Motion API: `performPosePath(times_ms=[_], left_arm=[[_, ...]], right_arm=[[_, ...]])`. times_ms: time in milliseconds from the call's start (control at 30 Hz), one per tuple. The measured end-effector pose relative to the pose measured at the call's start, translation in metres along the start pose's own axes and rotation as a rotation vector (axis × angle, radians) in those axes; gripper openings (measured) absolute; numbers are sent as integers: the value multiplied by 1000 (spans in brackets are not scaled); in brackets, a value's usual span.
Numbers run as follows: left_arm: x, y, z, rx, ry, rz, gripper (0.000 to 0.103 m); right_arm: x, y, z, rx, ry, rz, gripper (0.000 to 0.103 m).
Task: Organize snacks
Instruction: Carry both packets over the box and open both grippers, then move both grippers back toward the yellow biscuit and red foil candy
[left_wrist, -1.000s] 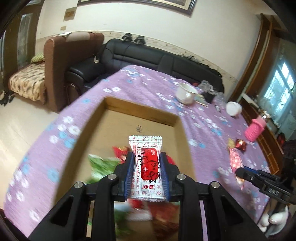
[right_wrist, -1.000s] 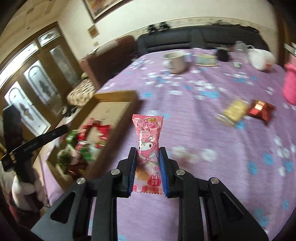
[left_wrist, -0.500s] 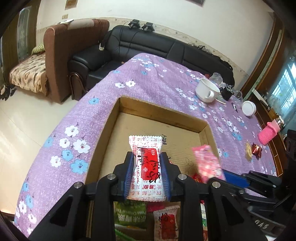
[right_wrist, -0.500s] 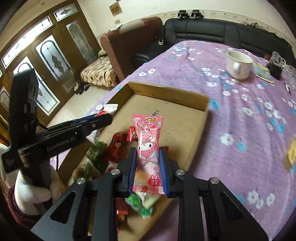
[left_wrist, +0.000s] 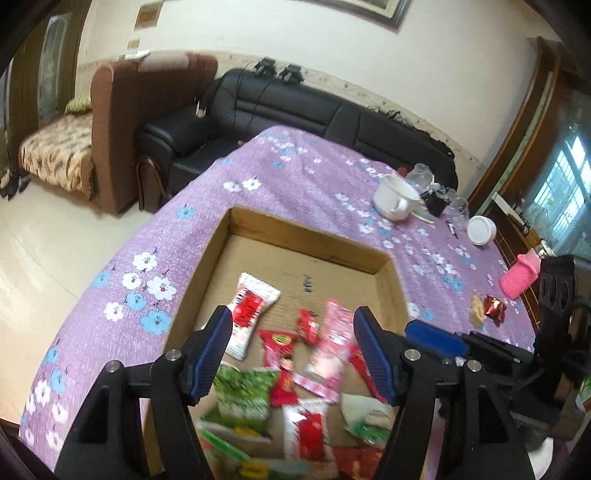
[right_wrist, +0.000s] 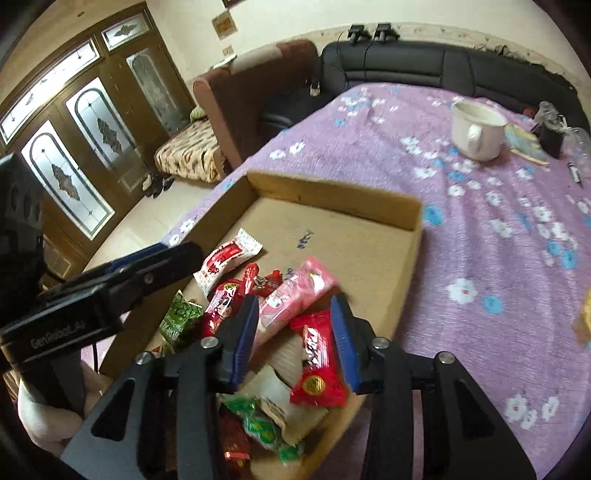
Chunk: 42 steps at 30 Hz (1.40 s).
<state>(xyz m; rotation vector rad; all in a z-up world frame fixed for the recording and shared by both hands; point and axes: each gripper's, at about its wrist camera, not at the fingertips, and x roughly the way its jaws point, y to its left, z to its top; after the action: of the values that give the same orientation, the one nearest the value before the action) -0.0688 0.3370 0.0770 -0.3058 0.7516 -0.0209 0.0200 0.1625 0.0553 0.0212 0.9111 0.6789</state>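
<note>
left gripper (left_wrist: 291, 347): black hand-held tool with blue-padded fingers, jaws spread wide and empty, poised over the near half of the shallow brown cardboard box (left_wrist: 306, 230).
right gripper (right_wrist: 293, 338): same build, jaws parted with nothing clamped, above the box's near right corner; in the left wrist view its blue-tipped finger shows at the right edge of the box.
white-and-red snack packet (left_wrist: 249, 314): lies flat on the box floor at the left, tilted, just beyond the left gripper's left finger (left_wrist: 212, 349).
pink snack packet (right_wrist: 295, 299): blurred, slanting across the heap of snacks inside the box, between the right gripper's fingers in the right wrist view; whether it touches either pad cannot be told.
snack heap: red wrappers (right_wrist: 317, 363) and green wrappers (left_wrist: 243, 395) crowd the box's near end; its far half shows bare cardboard.
table: purple flowered tablecloth (left_wrist: 295, 173) under the box; a white mug (right_wrist: 476, 129) stands well beyond it; two small snacks, one gold-yellow (left_wrist: 476, 308) and one red foil (left_wrist: 495, 306), lie loose on the cloth to the right of the box.
</note>
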Motion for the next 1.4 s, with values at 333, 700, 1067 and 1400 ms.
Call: performPosePath(times_ms=[333, 700, 1067, 1400], left_arm=[[-41, -76, -38, 108, -91, 124, 81], [-45, -148, -79, 269, -60, 147, 81], [-47, -180, -95, 326, -30, 145, 81], [-47, -189, -100, 352, -27, 149, 81]], right_arm=[[-76, -51, -54, 88, -115, -51, 53], [-121, -93, -109, 165, -147, -74, 54], [-142, -119, -130, 228, -165, -74, 56], [-146, -129, -137, 255, -160, -84, 57]])
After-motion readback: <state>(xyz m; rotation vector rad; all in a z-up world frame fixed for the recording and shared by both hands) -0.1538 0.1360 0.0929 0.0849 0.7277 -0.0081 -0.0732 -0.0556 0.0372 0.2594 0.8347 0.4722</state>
